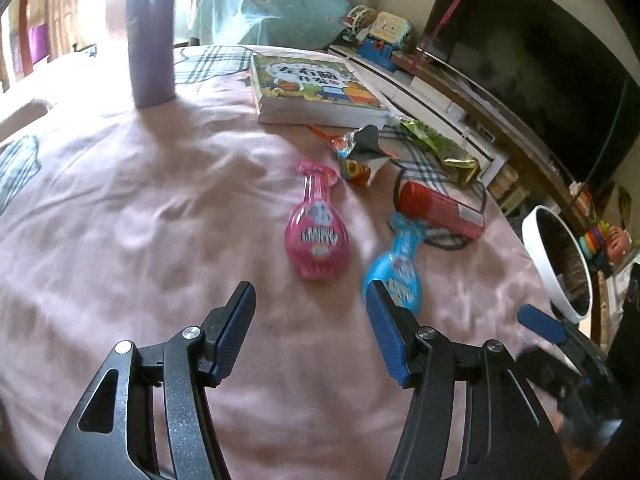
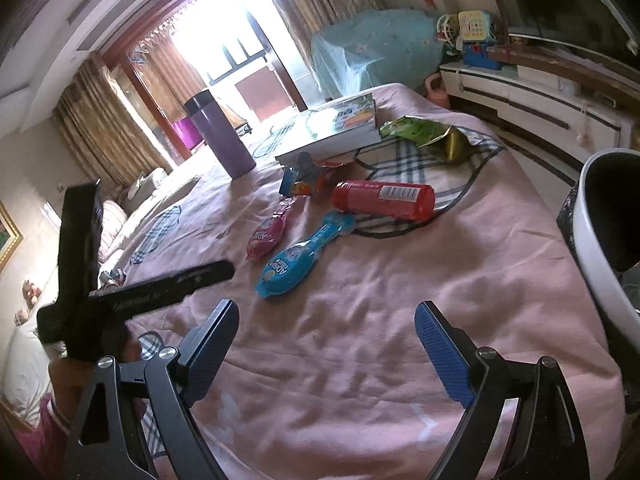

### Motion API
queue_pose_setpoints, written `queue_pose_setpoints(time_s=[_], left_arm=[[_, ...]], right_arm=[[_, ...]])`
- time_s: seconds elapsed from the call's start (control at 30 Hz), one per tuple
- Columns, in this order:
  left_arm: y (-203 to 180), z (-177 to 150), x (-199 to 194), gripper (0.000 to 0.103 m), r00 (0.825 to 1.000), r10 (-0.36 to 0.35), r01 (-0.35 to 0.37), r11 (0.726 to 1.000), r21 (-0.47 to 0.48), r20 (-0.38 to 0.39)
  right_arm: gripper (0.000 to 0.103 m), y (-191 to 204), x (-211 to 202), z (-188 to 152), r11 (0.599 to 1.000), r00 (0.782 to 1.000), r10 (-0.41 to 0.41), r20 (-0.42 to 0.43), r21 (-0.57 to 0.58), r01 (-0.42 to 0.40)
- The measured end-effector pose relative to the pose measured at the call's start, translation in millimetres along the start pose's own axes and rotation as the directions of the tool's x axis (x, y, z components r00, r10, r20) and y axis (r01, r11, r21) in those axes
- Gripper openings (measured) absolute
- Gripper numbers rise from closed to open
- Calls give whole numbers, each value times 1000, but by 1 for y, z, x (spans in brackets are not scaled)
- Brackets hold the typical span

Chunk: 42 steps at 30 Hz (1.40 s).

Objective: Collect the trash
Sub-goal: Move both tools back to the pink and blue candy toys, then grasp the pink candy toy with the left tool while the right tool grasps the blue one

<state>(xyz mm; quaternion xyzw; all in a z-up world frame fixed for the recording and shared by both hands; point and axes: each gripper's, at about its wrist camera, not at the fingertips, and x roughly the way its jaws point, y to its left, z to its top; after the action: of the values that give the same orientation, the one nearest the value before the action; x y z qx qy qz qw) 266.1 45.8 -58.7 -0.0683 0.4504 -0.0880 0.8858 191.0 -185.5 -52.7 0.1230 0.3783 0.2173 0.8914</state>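
On pink cloth (image 1: 160, 220), crumpled foil wrapper (image 1: 360, 152), glossy blue packet (image 2: 298, 258)

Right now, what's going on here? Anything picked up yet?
Nothing is held yet. A person holds two grippers over a pink bedsheet, both open and empty. The left gripper is nearest the blue packet, with the pink packet beside it. The right gripper hovers further back. Also lying on the sheet: a red tube, a crumpled wrapper and a green bag by the book. A white bin stands at the bed's edge.
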Motion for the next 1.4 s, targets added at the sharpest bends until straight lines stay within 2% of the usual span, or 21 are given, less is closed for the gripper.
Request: queue_pose_setpoints(time_s=[0.17, 0.27, 0.33, 0.53, 0.63, 0.87, 1.07, 1.13, 1.17, 1.2, 1.23, 1.37, 1.4], left_arm=[[-2, 16, 24, 58, 1000, 3, -2, 1000, 25, -24], [-4, 20, 34, 57, 999, 31, -30, 998, 55, -21], [-4, 20, 38, 37, 1000, 17, -15, 998, 66, -25], [7, 7, 22, 38, 1000, -14, 16, 997, 73, -23], [21, -11, 1, 38, 999, -48, 49, 997, 54, -26], [47, -45, -28, 38, 996, -81, 81, 997, -11, -36], [55, -56, -33, 40, 997, -64, 63, 998, -15, -37], [52, -54, -32, 51, 998, -57, 57, 998, -2, -42], [52, -54, -31, 64, 998, -49, 49, 999, 2, -41], [50, -53, -31, 69, 999, -32, 32, 999, 12, -37], [46, -53, -30, 69, 999, -9, 10, 999, 32, -31], [38, -53, -21, 66, 999, 38, -35, 996, 87, -32], [36, -54, -19, 57, 998, 55, -53, 994, 99, -22]], right_arm=[[91, 0, 7, -1, 1000, 1000, -3, -14, 16, 3], [90, -1, 10, -2, 1000, 1000, -7, -20, 23, 8], [90, 1, 12, -1, 1000, 1000, -13, -24, 20, 14], [82, 11, 20, 3, 1000, 999, -28, -27, 12, 28], [75, 20, 31, 6, 999, 999, -34, -35, -2, 34], [68, 41, 67, 12, 998, 995, -66, -73, -30, 63], [68, 49, 88, 16, 990, 986, -138, -91, -39, 135], [67, 51, 93, 18, 986, 983, -162, -90, -50, 158], [67, 52, 94, 18, 984, 981, -175, -87, -61, 170], [59, 54, 95, 18, 981, 979, -188, -85, -72, 182], [51, 54, 94, 17, 977, 976, -203, -81, -79, 197], [51, 48, 86, 15, 982, 980, -185, -74, -53, 181], [51, 46, 82, 14, 984, 982, -178, -70, -46, 175]])
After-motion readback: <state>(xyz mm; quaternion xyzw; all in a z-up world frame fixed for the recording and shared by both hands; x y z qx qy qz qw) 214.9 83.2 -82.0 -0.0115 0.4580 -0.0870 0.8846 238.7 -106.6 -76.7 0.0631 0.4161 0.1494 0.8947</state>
